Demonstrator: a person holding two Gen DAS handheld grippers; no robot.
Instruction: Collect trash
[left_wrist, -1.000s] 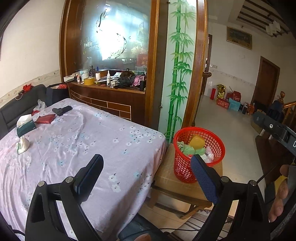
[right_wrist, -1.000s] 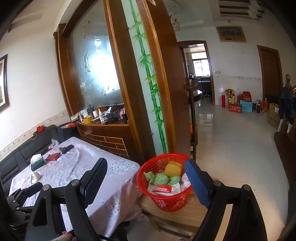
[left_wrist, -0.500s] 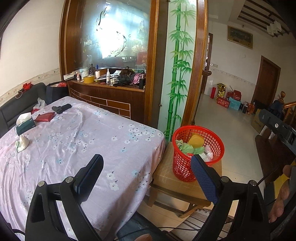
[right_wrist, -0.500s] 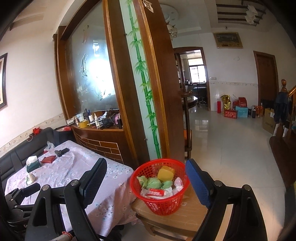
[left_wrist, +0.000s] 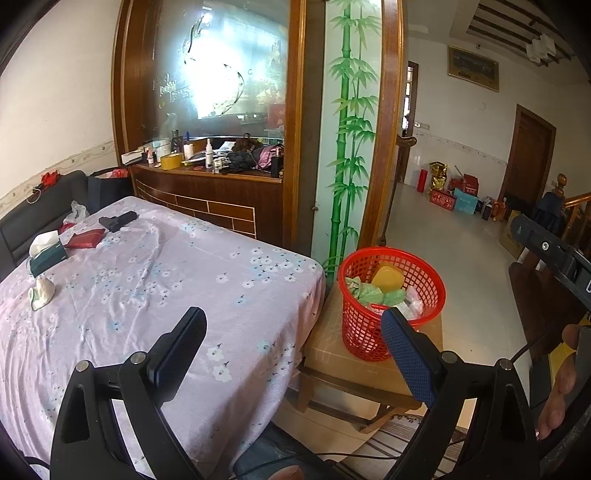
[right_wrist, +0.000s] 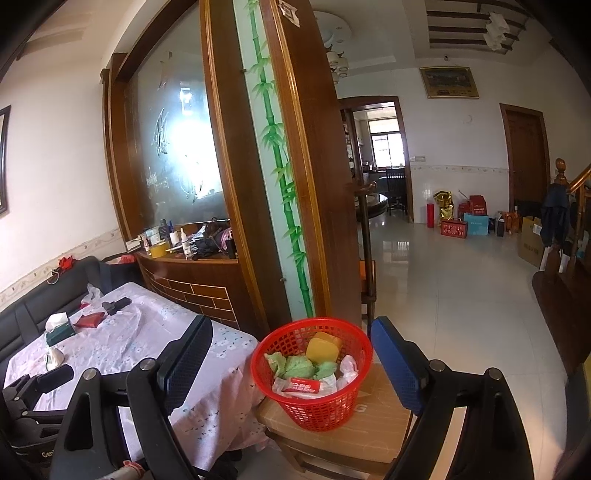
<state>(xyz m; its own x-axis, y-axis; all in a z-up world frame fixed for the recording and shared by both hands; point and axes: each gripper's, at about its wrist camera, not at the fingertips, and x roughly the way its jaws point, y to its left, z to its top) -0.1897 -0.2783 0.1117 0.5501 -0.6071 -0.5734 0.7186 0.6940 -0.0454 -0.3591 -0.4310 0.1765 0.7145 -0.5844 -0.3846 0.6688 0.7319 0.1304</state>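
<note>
Both claws, left claw (left_wrist: 291, 328) and right claw (right_wrist: 290, 339), are hanging wide open, gripping nothing. The red basket (right_wrist: 314, 406) is sitting on a stool (right_wrist: 354, 432) beside the worktop's (left_wrist: 147, 280) corner, holding green wads (right_wrist: 301, 367), a yellow box (right_wrist: 323, 347) and a red packet (right_wrist: 304, 386).

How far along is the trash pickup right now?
Done: the red basket on the stool already holds wrappers and a yellow box. In hand: nothing; left gripper and right gripper are both open. Left: a crumpled tissue lies on the table.
</note>
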